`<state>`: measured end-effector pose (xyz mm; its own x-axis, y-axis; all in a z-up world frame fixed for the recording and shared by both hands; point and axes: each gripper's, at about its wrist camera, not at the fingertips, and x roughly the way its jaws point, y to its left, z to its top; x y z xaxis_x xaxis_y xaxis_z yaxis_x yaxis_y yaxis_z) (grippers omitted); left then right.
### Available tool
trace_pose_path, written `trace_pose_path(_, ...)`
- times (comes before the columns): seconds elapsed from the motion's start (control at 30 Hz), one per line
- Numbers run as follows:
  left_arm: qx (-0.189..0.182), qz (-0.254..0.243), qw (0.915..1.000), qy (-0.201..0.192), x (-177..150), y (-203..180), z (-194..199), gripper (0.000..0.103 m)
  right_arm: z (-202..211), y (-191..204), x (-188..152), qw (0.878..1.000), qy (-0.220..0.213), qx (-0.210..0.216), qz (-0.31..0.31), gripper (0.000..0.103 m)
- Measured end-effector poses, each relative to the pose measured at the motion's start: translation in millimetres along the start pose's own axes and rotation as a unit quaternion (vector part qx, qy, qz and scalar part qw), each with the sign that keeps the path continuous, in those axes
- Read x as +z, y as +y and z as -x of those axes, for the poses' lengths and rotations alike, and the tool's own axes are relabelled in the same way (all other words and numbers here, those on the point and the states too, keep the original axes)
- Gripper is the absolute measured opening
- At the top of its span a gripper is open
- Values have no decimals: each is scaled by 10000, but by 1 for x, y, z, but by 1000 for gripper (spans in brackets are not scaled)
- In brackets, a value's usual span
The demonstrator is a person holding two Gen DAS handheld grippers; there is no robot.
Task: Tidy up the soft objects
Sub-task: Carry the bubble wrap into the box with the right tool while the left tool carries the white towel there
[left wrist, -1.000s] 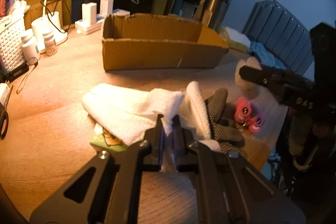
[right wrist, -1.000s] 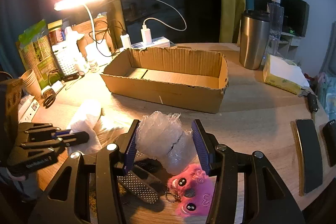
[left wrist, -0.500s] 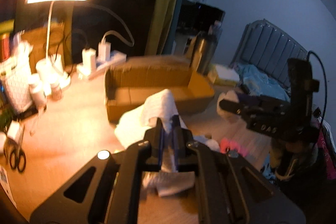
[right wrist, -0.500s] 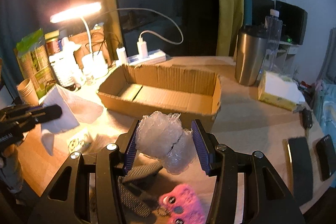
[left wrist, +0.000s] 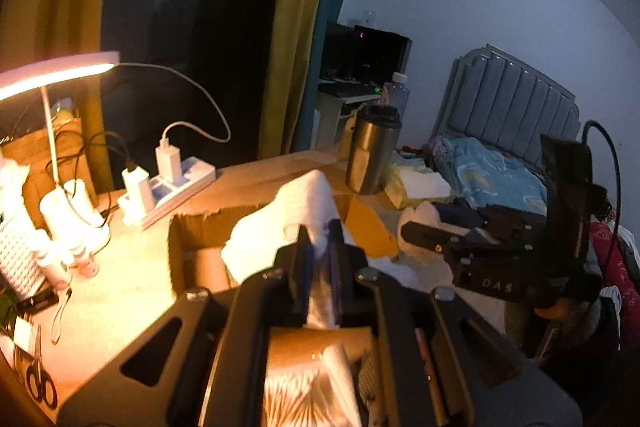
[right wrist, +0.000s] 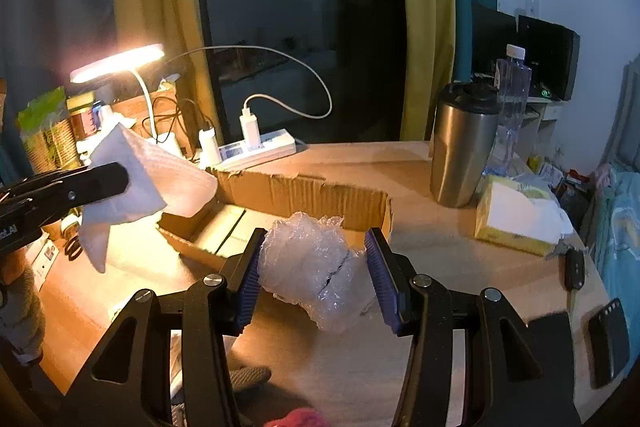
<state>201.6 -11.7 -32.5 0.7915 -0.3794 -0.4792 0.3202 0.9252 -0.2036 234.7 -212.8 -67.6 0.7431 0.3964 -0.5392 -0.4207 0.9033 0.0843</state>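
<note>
1. The left gripper has its fingers clamped tight on a white cloth. In the right wrist view the same gripper enters from the left edge, and the cloth hangs from it in the air, clear of the tabletop.
2. In that view the cloth hangs over the left end of the cardboard box, one corner drooping beside the box's near-left wall.
3. The right gripper holds a crumpled wad of bubble wrap between its blue-padded fingers; both pads press on the wad, which bulges out below them.
4. The wad is held off the tabletop, in front of the near wall of the box at its right end.
5. In the left wrist view the right gripper is seen at the right, with the pale wad at its tip, beyond the right end of the box.
6. The box is open-topped, with a torn upper edge; no item is seen on the part of its floor that shows.
7. A steel tumbler stands upright on the tabletop, far right of the box. A tissue pack lies right of it.
8. A lit desk lamp and a power strip with chargers stand at the far left.
9. A dark dotted glove lies on the tabletop under the right gripper, partly hidden.
</note>
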Motion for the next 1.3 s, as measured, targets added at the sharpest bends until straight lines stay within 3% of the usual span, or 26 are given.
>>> trace_pose_path(0.3,39,-165,9998,127,12,-11,-47,7,-21,-17,13,10000,-49,80,-3,52)
trace_pose_path(0.7,67,-38,9968,792,-6,-3,-125,7,-63,-34,11,9994,230,195,-186,52)
trace_pose_path(0.93,63,4,9942,1078,-13,2,-142,10,-76,-33,11,9990,335,215,-215,53)
trace_pose_path(1.3,315,-79,9929,1141,-16,7,-128,34,-74,-25,16,9993,334,92,-159,65)
